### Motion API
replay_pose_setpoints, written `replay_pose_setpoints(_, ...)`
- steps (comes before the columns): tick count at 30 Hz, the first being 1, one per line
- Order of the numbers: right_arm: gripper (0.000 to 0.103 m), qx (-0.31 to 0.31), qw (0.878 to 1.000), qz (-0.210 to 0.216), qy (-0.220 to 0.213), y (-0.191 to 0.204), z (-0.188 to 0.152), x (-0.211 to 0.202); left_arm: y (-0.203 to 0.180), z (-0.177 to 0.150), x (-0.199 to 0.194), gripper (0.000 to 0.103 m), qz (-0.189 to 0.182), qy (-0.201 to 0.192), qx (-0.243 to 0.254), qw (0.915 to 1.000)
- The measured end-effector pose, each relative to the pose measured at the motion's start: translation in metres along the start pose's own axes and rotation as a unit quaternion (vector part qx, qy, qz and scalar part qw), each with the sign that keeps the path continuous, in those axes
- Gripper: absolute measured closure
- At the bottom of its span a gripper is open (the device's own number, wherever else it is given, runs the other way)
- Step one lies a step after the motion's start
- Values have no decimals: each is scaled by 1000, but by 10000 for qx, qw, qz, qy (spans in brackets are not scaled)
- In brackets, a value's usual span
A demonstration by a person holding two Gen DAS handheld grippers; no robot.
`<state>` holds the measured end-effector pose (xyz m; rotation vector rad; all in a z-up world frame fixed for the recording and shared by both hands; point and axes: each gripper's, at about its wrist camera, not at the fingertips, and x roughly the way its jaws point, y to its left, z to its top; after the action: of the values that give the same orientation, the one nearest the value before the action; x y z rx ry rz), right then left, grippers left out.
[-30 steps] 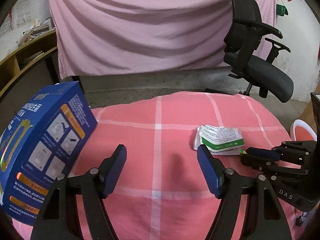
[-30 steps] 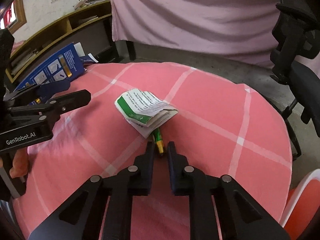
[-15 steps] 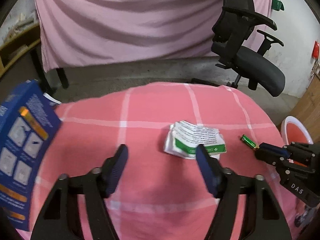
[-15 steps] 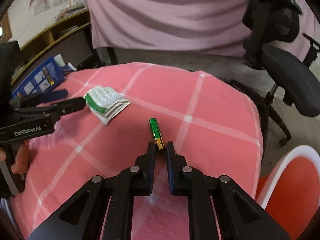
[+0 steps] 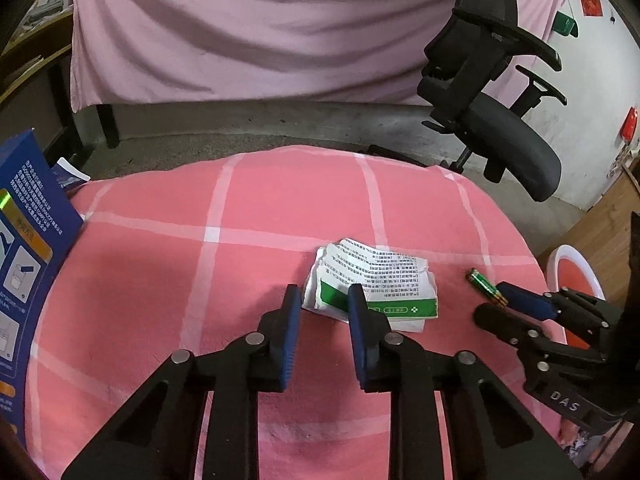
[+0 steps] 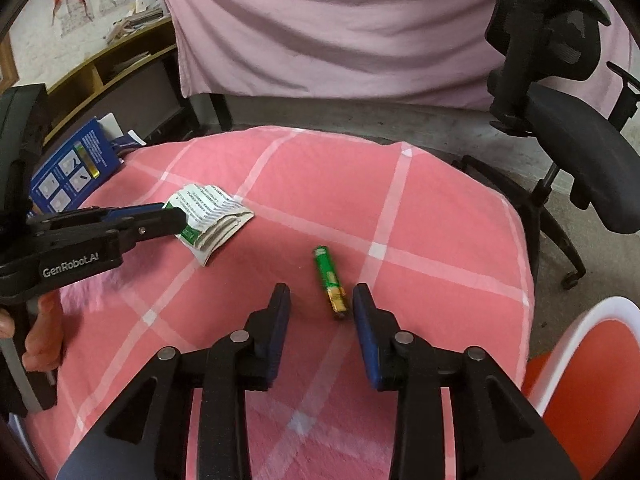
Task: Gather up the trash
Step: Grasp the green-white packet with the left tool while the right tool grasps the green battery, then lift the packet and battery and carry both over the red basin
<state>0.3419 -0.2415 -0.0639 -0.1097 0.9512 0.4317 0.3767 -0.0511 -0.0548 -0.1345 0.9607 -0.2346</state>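
Green battery lying flat on the pink checked tablecloth, gold end nearest the right gripper, just off the inner face of the right-hand finger and free of both pads. Jaws there just been opening, now parted a little, gripping nothing. Same battery seen small from the left wrist view, near end partly hidden behind that gripper's fingertips. Folded paper leaflet, white with a green band, lying further left on the cloth; print too fine to read. Left gripper right at its near corner, jaws just been closing, narrow gap left, right-hand finger covering part of the green band; paper between the pads or merely behind them, cannot tell. From the right wrist view, those fingers overlapping the leaflet's left edge, contact hidden. Blue box at the left, cut off by the frame. Fingers of a hand on the left handle, mostly hidden. Red and white bin at the lower right, only partly in shot. Black office chair behind, pink drape beyond.
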Motion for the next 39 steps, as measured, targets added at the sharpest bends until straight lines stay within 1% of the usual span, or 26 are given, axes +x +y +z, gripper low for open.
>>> replay_pose_setpoints(1,72,14,10000,23,3,0,0,1,0,0,-2,88,-13,-29,-18,10000)
replay_pose_setpoints(2,76,40,10000,47,-12,-1,0,1,1,-1,-4,90,-25,-68,-31,10000)
replay_pose_setpoints(3,81,48,10000,58,-21,-1,0,1,1,-1,-7,92,-51,-104,-41,9999)
replay_pose_setpoints(4,91,45,10000,53,-40,-1,-1,0,0,-2,-9,93,-92,-136,-54,9999)
replay_pose_setpoints(7,94,44,9999,84,-108,0,-3,-4,-1,-6,-16,96,-267,-256,-90,9993)
replay_pose_setpoints(13,95,80,9995,95,-307,1,-6,-14,-11,-12,-32,99,-435,-530,-48,9976)
replay_pose_setpoints(17,95,47,9988,71,-492,6,-10,-23,-21,-18,-44,101,-474,-731,91,9962)
replay_pose_setpoints(18,95,32,9984,64,-556,7,-11,-25,-24,-21,-48,103,-487,-805,128,9955)
replay_pose_setpoints(23,95,33,9947,77,-1023,10,-15,-44,-38,-32,-61,103,-358,-1086,343,9928)
replay_pose_setpoints(26,95,89,9932,107,-1159,8,-17,-50,-44,-35,-61,103,-371,-1036,426,9930)
replay_pose_setpoints(30,95,119,9909,85,-1336,9,-19,-57,-48,-40,-66,103,-283,-1203,412,9915)
replay_pose_setpoints(34,95,115,9858,32,-1674,9,-24,-69,-57,-43,-79,103,-138,-1488,549,9872)
replay_pose_setpoints(39,95,152,9731,-66,-2299,9,-34,-93,-70,-44,-95,103,-89,-1834,602,9812)
